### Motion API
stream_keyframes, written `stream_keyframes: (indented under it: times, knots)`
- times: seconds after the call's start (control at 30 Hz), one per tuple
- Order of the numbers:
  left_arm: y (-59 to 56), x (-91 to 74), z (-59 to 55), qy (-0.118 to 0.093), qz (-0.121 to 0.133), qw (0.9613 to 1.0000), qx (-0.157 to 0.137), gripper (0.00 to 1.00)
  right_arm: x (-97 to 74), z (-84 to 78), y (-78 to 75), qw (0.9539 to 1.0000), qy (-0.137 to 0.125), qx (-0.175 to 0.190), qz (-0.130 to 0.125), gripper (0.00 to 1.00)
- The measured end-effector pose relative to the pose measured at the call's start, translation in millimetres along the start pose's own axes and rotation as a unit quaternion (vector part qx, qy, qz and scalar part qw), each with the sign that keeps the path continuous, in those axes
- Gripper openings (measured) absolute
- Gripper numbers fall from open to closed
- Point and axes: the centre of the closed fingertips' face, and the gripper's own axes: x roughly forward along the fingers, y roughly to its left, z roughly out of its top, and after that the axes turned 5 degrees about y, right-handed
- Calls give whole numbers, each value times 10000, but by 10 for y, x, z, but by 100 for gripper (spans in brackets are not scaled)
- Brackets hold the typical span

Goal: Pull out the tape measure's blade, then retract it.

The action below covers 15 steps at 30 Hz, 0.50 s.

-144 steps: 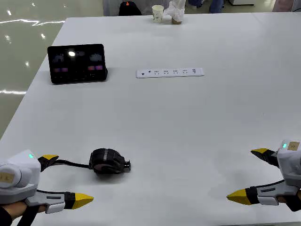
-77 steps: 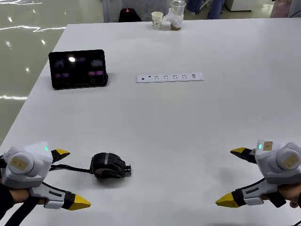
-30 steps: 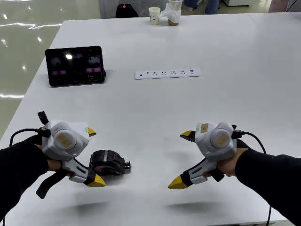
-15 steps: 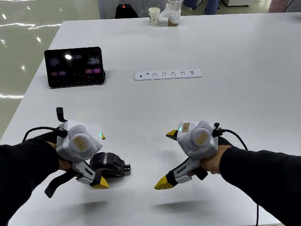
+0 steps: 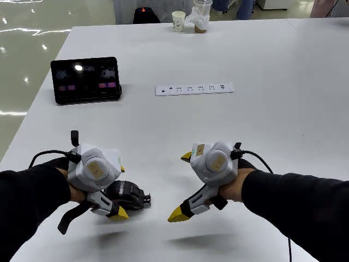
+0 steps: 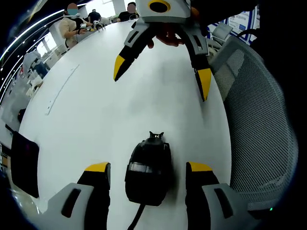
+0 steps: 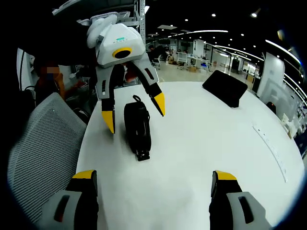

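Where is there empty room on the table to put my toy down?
Free: the table right of the power strip, and the middle between that strip and the tape measure. Crowded: the near edge, where the left hand-held gripper straddles it beside the right hand-held gripper.

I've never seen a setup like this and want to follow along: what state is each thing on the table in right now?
Tape measure: blade fully in, lying on the table between the left gripper's jaws, not clamped.
Left gripper: open, straddling the tape measure.
Right gripper: open, holding nothing.
Tablet: screen lit.
Paper cup: upright.
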Motion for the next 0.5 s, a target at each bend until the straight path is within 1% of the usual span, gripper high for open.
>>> stream_keyframes:
  times: [0.03, 0.1, 0.17, 0.2, 0.23, 0.3, 0.43, 0.5]
  knots:
    - [-2, -3, 4, -4, 7, 10000, 10, 57, 12, -5, 8, 10000, 47, -70, 8, 99]
    - [7, -5, 6, -7, 31, 10000, 23, 54, 29, 7, 14, 9999, 61, -115, 33, 99]
    - [-19, 4, 29, -101, -23, 9999, 108, 52, 44, 23, 19, 9999, 58, -117, 60, 99]
    - [-32, 7, 28, -102, -51, 9998, 148, 52, 50, 29, 17, 9999, 58, -124, 64, 99]
    - [-51, 6, 14, -49, -95, 9998, 138, 50, 58, 37, 18, 9999, 61, -131, 71, 99]
    - [-61, 22, 9, -31, -104, 9998, 158, 47, 71, 47, 26, 9998, 66, -141, 95, 99]
    - [-62, 74, -11, 65, -89, 9997, 222, 46, 90, 49, 38, 9997, 89, -168, 124, 99]
    - [-54, 90, -9, 78, -97, 9997, 224, 44, 94, 49, 49, 9997, 98, -168, 136, 99]
